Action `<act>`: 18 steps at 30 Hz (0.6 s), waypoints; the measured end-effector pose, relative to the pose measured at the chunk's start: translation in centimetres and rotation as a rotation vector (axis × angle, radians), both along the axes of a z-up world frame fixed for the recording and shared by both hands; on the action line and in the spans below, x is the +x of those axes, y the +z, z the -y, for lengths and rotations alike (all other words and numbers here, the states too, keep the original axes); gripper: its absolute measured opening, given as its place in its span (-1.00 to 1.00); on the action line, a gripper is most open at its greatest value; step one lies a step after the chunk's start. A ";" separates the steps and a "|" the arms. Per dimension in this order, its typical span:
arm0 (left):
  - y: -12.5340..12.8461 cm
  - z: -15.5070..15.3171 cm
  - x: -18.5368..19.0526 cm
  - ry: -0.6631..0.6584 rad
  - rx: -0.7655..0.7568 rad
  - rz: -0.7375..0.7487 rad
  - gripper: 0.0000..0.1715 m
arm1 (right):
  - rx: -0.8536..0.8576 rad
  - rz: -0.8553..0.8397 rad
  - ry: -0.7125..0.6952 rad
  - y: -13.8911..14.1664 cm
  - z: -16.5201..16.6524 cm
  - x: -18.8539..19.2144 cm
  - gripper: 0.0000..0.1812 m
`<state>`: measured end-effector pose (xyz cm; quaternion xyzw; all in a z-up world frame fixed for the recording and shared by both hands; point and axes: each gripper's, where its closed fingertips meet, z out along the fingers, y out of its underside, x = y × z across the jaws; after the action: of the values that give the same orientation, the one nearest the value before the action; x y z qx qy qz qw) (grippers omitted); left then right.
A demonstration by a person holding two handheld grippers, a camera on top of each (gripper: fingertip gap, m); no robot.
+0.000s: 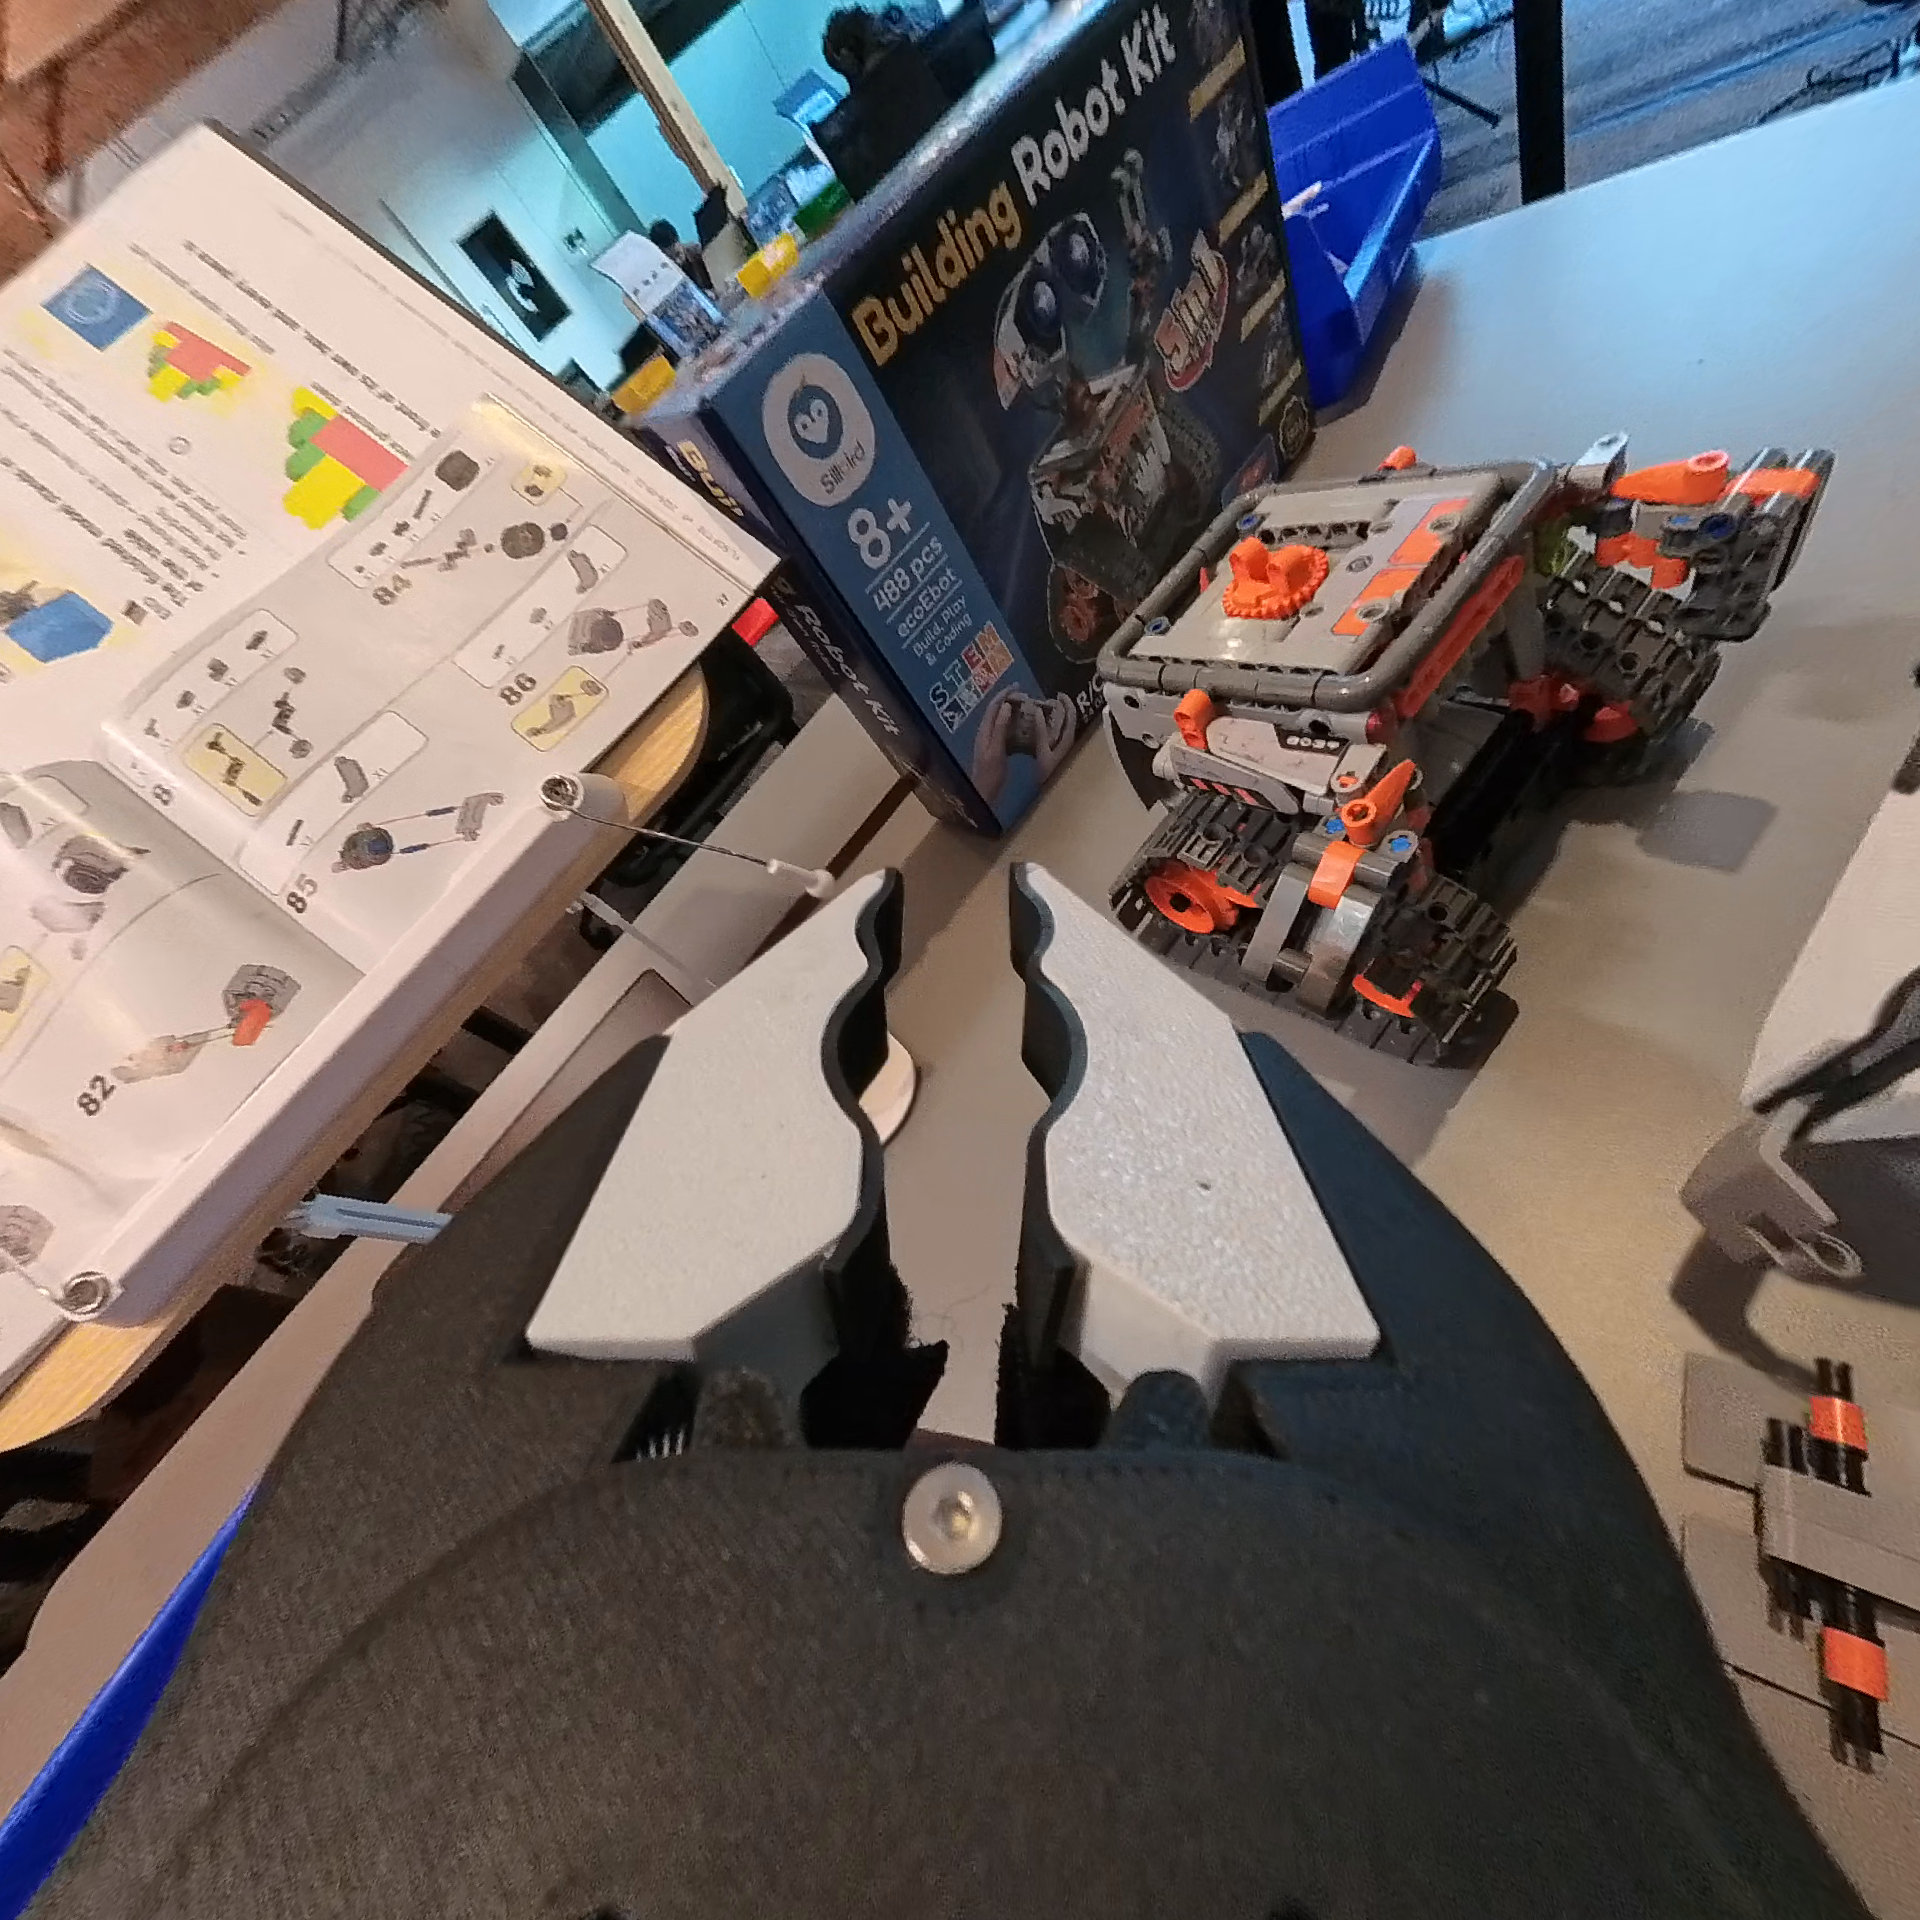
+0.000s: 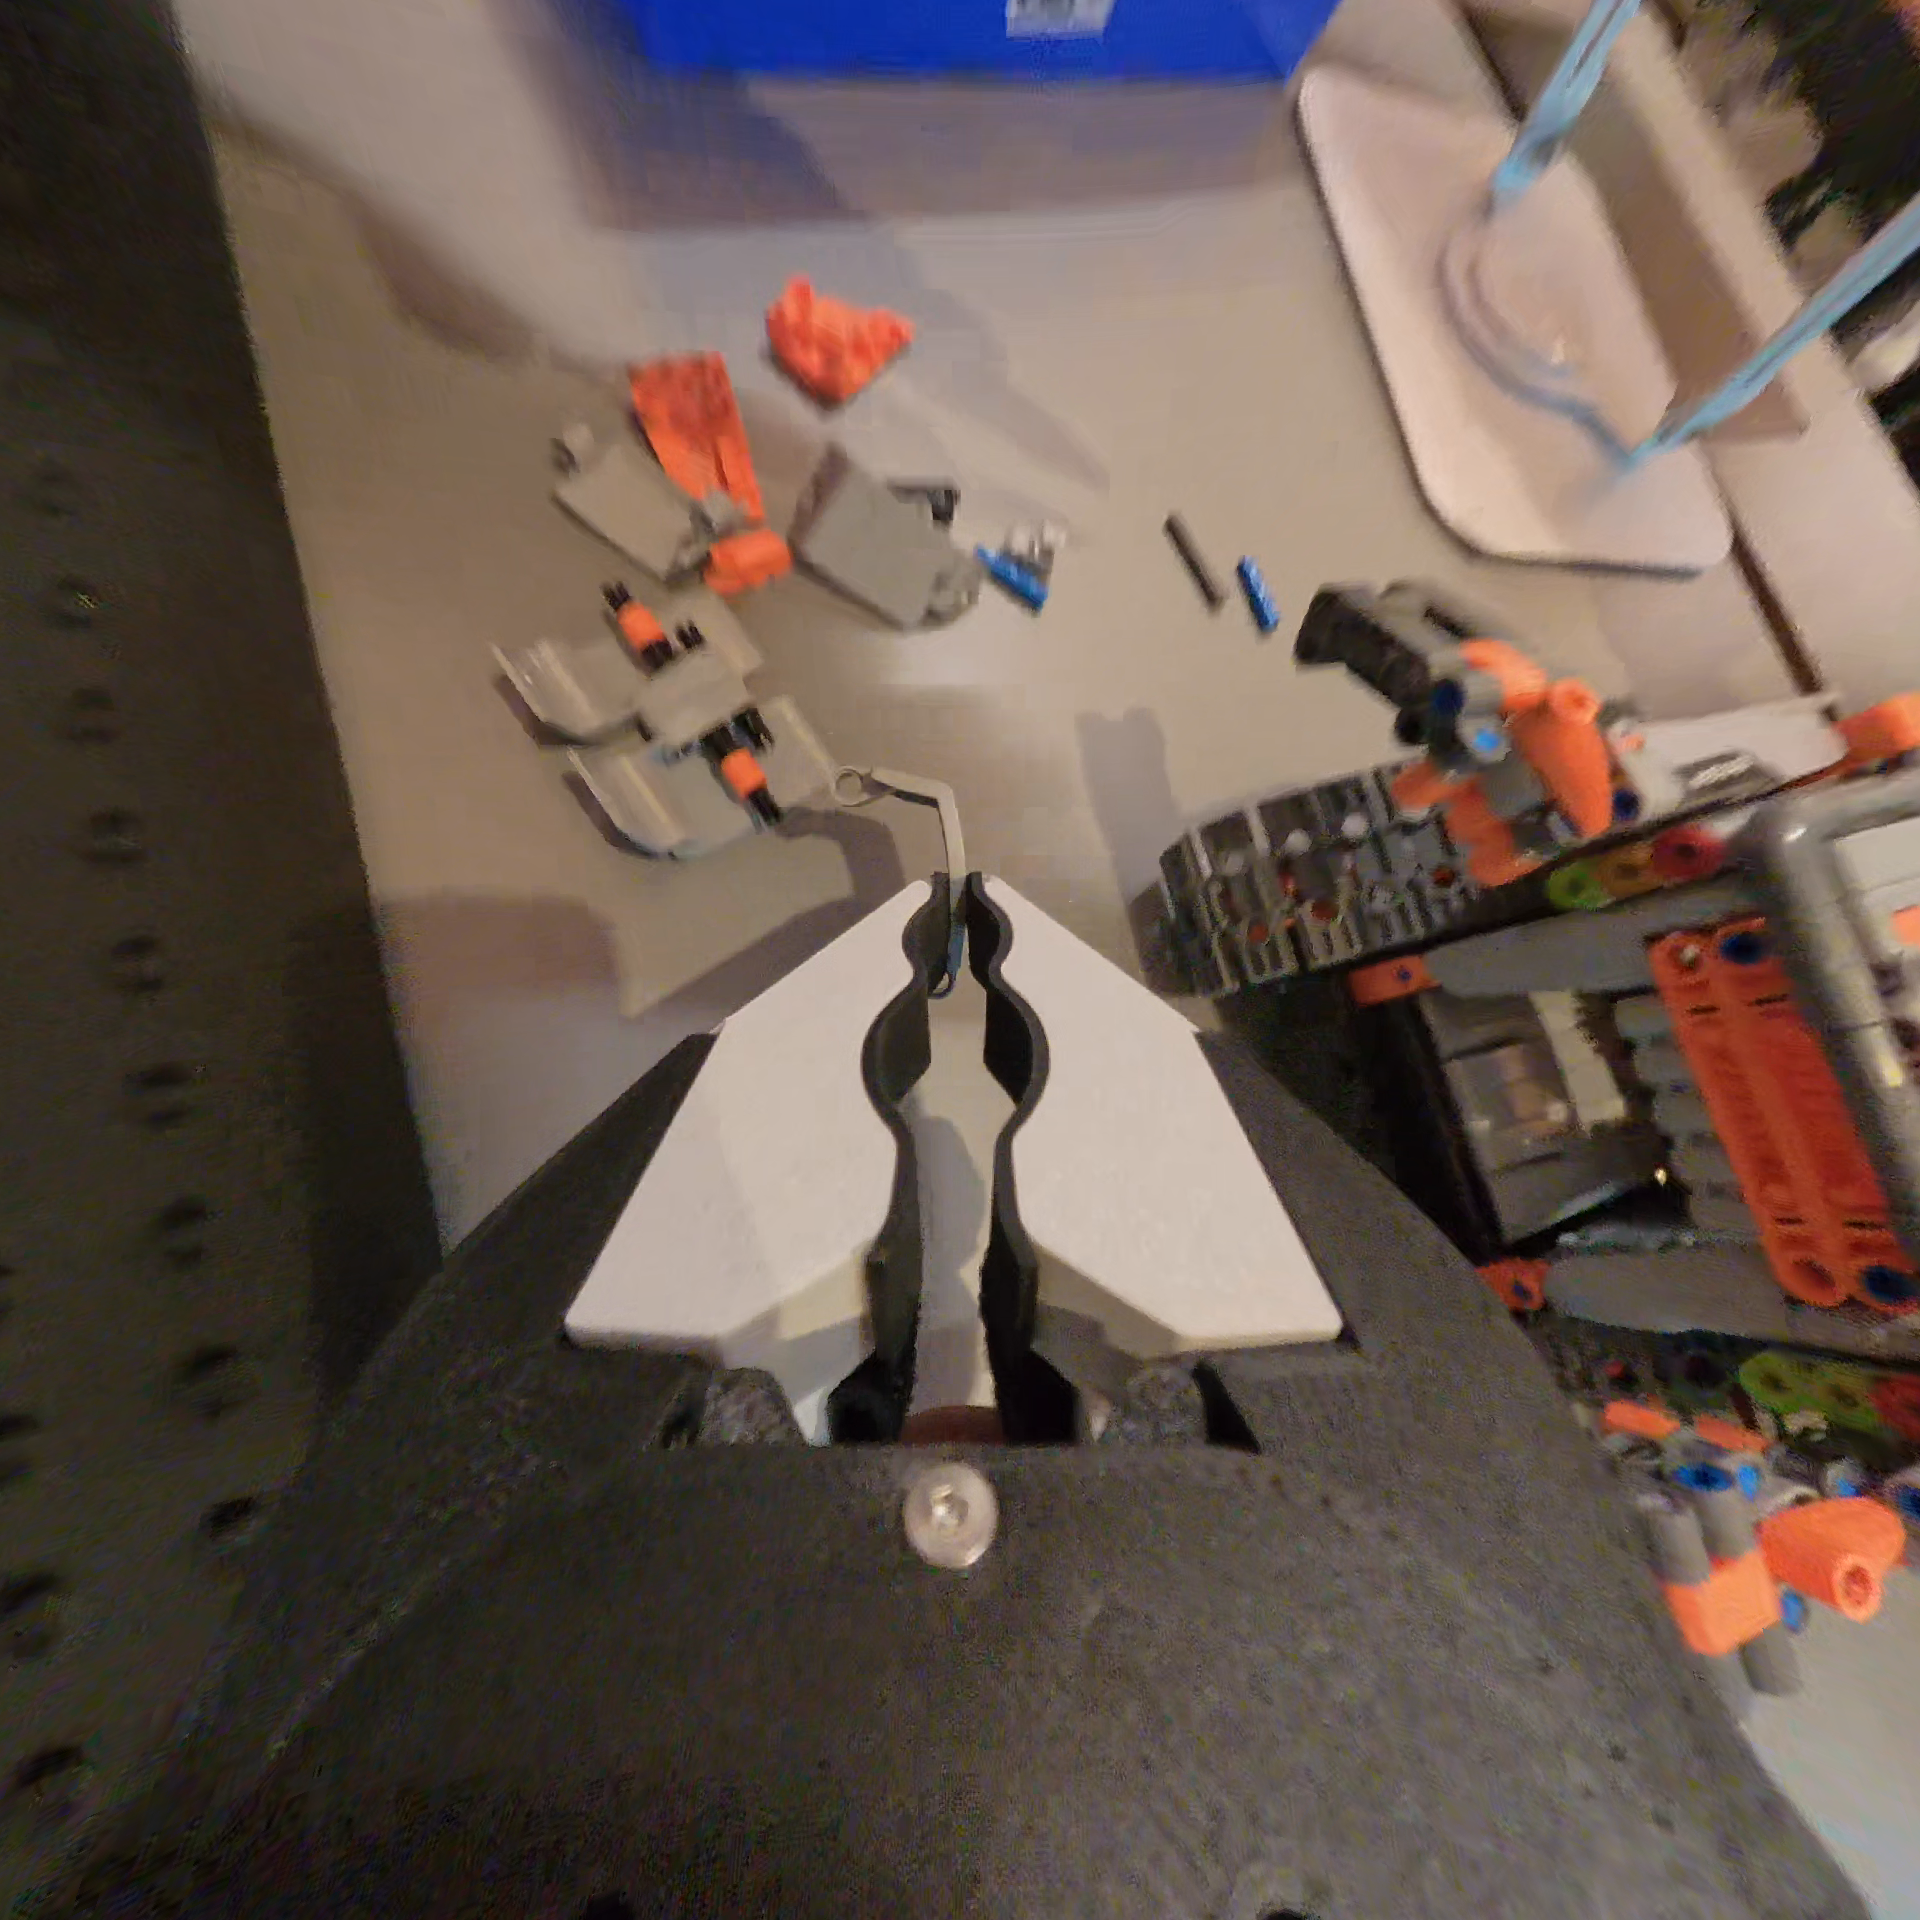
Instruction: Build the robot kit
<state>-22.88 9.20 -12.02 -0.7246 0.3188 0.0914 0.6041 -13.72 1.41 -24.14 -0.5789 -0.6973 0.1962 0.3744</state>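
My left gripper (image 1: 958, 883) is open and empty, low over the grey table (image 1: 1621, 343), pointing between a dark blue kit box (image 1: 987, 468) and a grey, black and orange tracked robot model (image 1: 1403, 727). My right gripper (image 2: 956, 883) is shut on a thin bent grey piece (image 2: 930, 805) with a ring at its far end, held above the table. It is nearest a grey and orange sub-assembly (image 2: 665, 717) on its left. The robot model (image 2: 1558, 935) is close on its right. The right gripper shows blurred at the right edge of the left wrist view (image 1: 1829, 1122).
An open instruction booklet (image 1: 312, 623) stands tilted on a holder at the left. A blue bin (image 1: 1351, 208) is behind the box. Loose parts lie ahead of the right gripper: orange piece (image 2: 836, 338), grey panels (image 2: 883, 540), black axle (image 2: 1190, 556), blue pin (image 2: 1257, 592). A white stand base (image 2: 1507, 312) is far right. Some 15 cm of space lies between my two pairs of fingers.
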 end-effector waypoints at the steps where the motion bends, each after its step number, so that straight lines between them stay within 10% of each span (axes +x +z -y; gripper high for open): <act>1: -0.4 0.0 0.1 -0.003 -0.014 -0.006 -0.78 | -0.013 0.048 -0.008 -0.9 -0.1 0.3 -1.00; 8: -2.7 -0.1 2.2 -0.049 -0.065 -0.046 -0.77 | -0.064 0.150 -0.008 -3.1 0.4 0.2 -0.58; 18: -3.7 -0.1 3.3 -0.075 -0.076 -0.058 -0.77 | 0.050 0.165 0.321 -2.7 7.2 -2.3 -0.67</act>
<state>-19.61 9.30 -15.75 -0.7317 0.3662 0.0774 0.5697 -16.02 -5.83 -26.84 -0.4649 -0.8137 0.1878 0.2941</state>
